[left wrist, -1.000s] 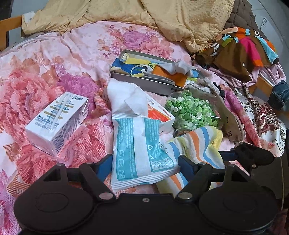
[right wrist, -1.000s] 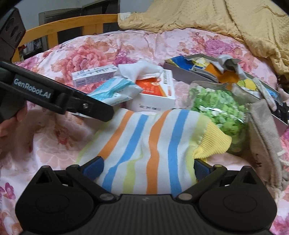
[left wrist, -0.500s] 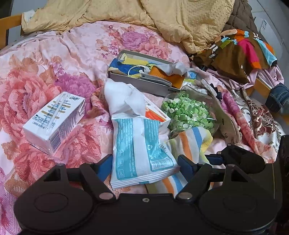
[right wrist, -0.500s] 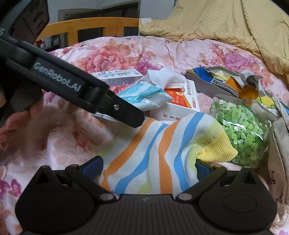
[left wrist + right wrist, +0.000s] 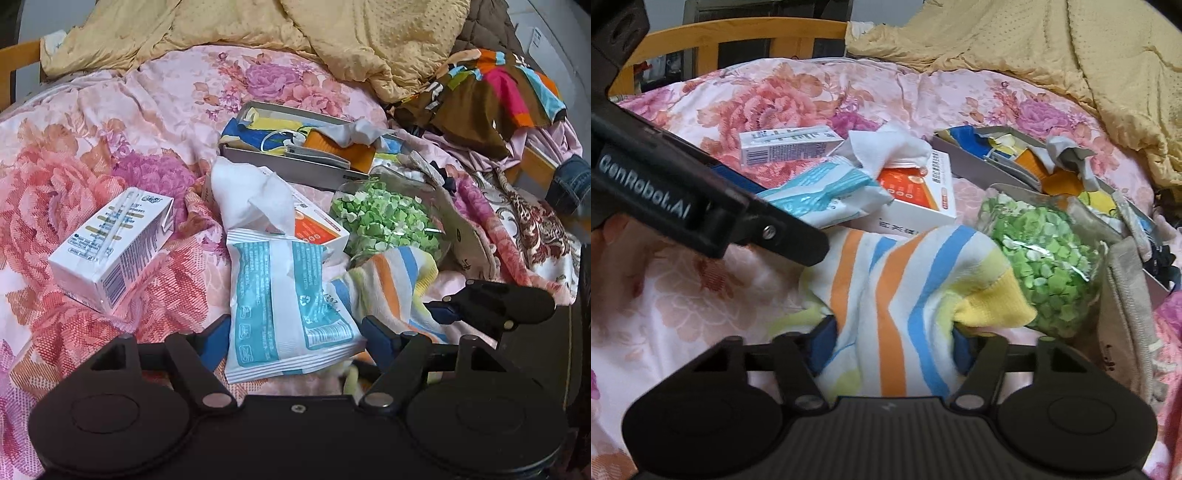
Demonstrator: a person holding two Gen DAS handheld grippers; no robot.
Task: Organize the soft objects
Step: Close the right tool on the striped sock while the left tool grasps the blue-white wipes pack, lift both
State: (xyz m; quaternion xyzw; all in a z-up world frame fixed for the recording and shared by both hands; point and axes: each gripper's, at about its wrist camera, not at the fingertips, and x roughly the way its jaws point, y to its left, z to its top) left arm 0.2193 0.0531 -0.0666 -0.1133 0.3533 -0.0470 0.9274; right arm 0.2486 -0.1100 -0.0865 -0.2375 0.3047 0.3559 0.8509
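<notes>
Right wrist view: the right claw (image 5: 890,345) is closing, its blue pads bunching the striped sock (image 5: 905,288) between them on the floral bed (image 5: 701,295). Left wrist view: the left claw (image 5: 291,338) straddles a teal wipes packet (image 5: 284,302), grip uncertain.

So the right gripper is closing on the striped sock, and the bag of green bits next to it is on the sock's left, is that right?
Not quite. In the right wrist view the bag of green bits lies to the right of the striped sock, not left. The right gripper is indeed closing, sock between its jaws.
</notes>
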